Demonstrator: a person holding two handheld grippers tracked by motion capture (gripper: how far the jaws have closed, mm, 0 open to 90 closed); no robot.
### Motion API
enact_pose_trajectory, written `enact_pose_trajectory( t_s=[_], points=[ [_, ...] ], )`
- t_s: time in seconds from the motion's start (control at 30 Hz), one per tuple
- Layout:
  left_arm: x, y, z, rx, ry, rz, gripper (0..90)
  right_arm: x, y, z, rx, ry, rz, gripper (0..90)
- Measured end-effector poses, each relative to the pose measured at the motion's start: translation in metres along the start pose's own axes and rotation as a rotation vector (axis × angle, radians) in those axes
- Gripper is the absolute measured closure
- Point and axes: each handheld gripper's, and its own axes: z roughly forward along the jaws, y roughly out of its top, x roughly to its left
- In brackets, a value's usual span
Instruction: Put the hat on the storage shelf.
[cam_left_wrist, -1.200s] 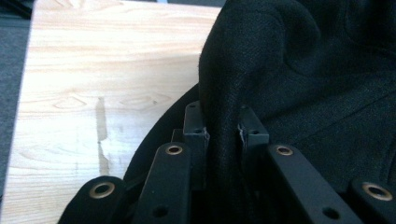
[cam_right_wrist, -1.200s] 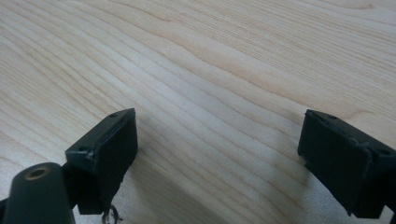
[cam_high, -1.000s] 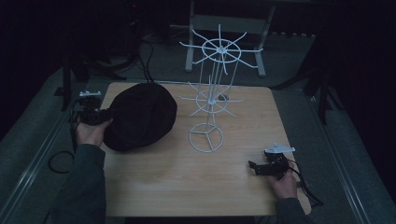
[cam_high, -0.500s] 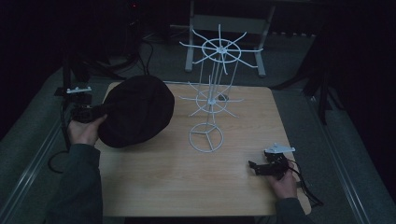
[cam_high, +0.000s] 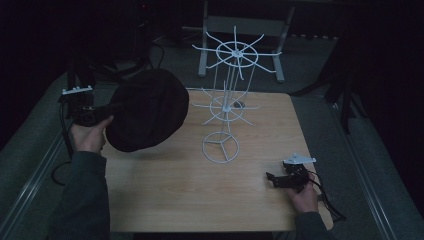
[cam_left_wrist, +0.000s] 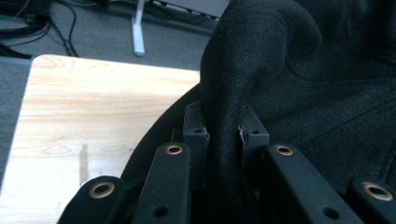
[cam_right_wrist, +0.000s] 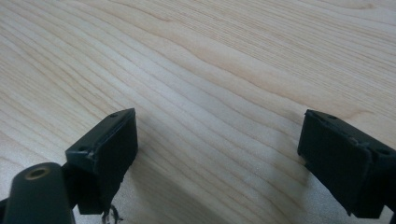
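Note:
A black fabric hat (cam_high: 147, 110) hangs in the air over the table's left side, held by its edge. My left gripper (cam_high: 107, 109) is shut on a fold of that hat (cam_left_wrist: 224, 140), which is pinched between both pads. A white wire rack (cam_high: 227, 100) with spoked tiers stands at the middle back of the wooden table (cam_high: 200, 200). My right gripper (cam_high: 272, 179) rests near the table's front right, held by a hand. In the right gripper view its jaws stand wide apart over bare wood (cam_right_wrist: 224, 84), and the gripper (cam_right_wrist: 217, 144) holds nothing.
Cables and a grey stand's legs (cam_high: 240, 25) lie on the dark floor behind the table. The rack's round base (cam_high: 220, 147) sits between the two hands.
The left hand has lifted the hat up and slightly to the left, off the table. The right hand has stayed put.

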Motion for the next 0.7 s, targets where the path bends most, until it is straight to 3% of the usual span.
enact_pose_trajectory(
  t_s=[0.2, 0.7],
  points=[
    [-0.004, 0.005, -0.001, -0.023, -0.03, -0.022, 78.6, 0.0, 0.0, 0.0, 0.0, 0.0, 0.0, 11.9],
    [-0.013, 0.015, -0.006, -0.049, -0.068, -0.02, 78.4, 0.0, 0.0, 0.0, -0.002, -0.001, 0.0, 11.9]
  ],
)
